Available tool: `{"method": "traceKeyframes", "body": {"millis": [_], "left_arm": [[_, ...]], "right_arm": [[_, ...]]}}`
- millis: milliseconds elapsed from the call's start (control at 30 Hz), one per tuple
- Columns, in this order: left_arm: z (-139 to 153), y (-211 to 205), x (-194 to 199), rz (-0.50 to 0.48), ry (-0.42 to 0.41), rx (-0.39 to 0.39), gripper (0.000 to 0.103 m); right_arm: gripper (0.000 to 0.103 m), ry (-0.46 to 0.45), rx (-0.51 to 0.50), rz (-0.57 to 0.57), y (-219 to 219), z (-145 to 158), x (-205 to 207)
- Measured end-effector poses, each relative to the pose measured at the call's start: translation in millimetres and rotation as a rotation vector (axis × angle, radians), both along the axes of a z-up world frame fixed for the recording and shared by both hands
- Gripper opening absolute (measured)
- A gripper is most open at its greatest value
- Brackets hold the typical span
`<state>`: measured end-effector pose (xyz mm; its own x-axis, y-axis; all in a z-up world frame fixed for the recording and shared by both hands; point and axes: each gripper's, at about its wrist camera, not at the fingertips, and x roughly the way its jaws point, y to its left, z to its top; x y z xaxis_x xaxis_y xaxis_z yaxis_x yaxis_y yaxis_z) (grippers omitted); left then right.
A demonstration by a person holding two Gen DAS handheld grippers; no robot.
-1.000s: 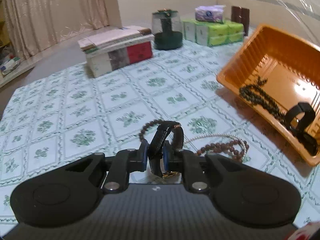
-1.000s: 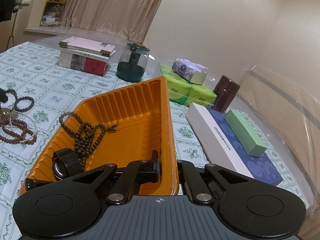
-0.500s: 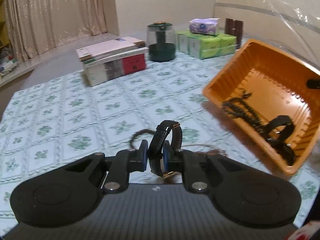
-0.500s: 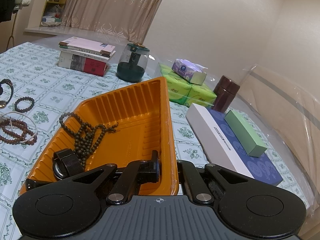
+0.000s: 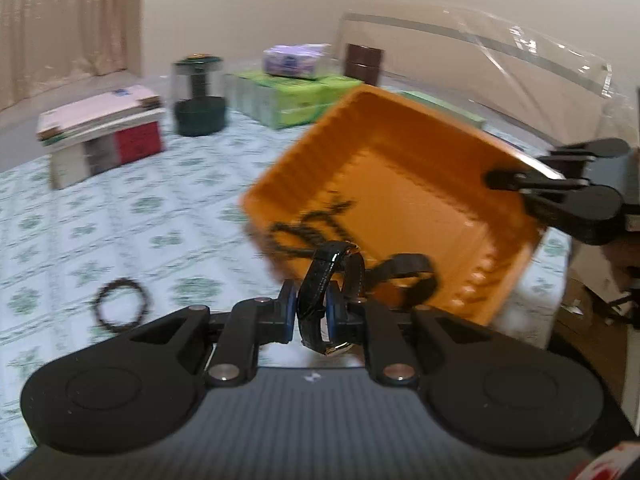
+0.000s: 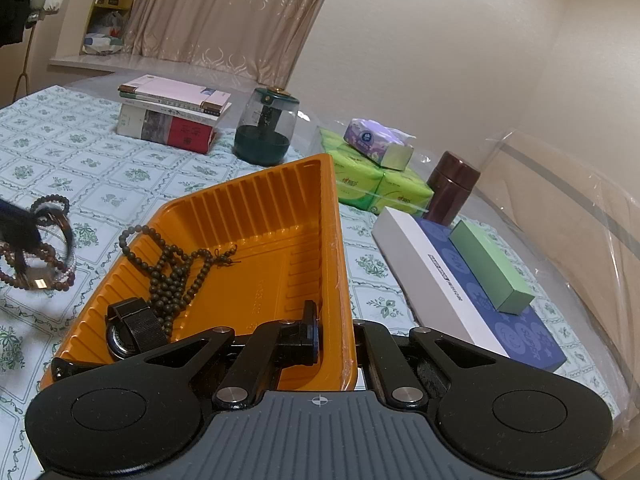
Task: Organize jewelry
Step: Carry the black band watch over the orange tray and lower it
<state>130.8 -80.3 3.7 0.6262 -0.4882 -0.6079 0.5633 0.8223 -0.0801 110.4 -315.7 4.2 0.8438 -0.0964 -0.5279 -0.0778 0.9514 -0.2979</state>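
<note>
My left gripper (image 5: 311, 312) is shut on a black leather watch (image 5: 326, 280) and holds it in the air at the near edge of the tilted orange tray (image 5: 400, 152). The tray holds a dark bead necklace (image 6: 176, 268) and a black-strap watch (image 6: 134, 326). My right gripper (image 6: 340, 344) is shut on the tray's near rim (image 6: 344, 280) and props it up; it shows at the right in the left wrist view (image 5: 560, 188). A dark bead bracelet (image 5: 122, 310) lies on the cloth. Brown bead bracelets (image 6: 48, 268) lie left of the tray.
On the green-patterned tablecloth (image 6: 80, 160) stand a stack of books (image 6: 172, 118), a glass-domed dark green jar (image 6: 266, 128), green tissue packs (image 6: 372, 184), a brown canister (image 6: 452, 188) and a flat blue-white box with a green box (image 6: 488, 264) on it.
My left gripper has lifted the black watch off the table and swung right, towards the orange tray. The right gripper still grips the tray rim and has not moved.
</note>
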Motion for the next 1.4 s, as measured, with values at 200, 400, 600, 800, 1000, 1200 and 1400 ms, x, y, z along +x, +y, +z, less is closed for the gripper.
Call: {"method": "traceKeyframes", "body": {"millis": [200,400,600,800,1000,1200,1400], "left_arm": [[-6,-33,-4,-0.073,0.018,0.001,0.013],[-14,-56,3,-0.107,0.028,0.007,0.013],[-19,-73,10,-0.127,0.039,-0.005,0.013],[-20,-79,11,-0.135,0.035,-0.010,0.013],[-17,-80,11,-0.153,0.049,-0.057,0.018],[-9,-67,6,-0.112,0.019,-0.078,0.038],[-4,-28,-2,-0.007,-0.021,-0.071,0.041]], "right_arm": [[0.003,-0.002,0.005,0.001,-1,1,0],[0.003,-0.004,0.011,-0.001,-2,1,0],[0.003,-0.003,0.009,0.000,-2,0,0],[0.003,-0.003,0.010,-0.001,-3,-1,0],[0.003,-0.004,0.011,0.000,-4,-2,0],[0.003,-0.002,0.014,0.000,-5,-2,0],[0.003,-0.003,0.013,-0.001,-5,-2,0]]}}
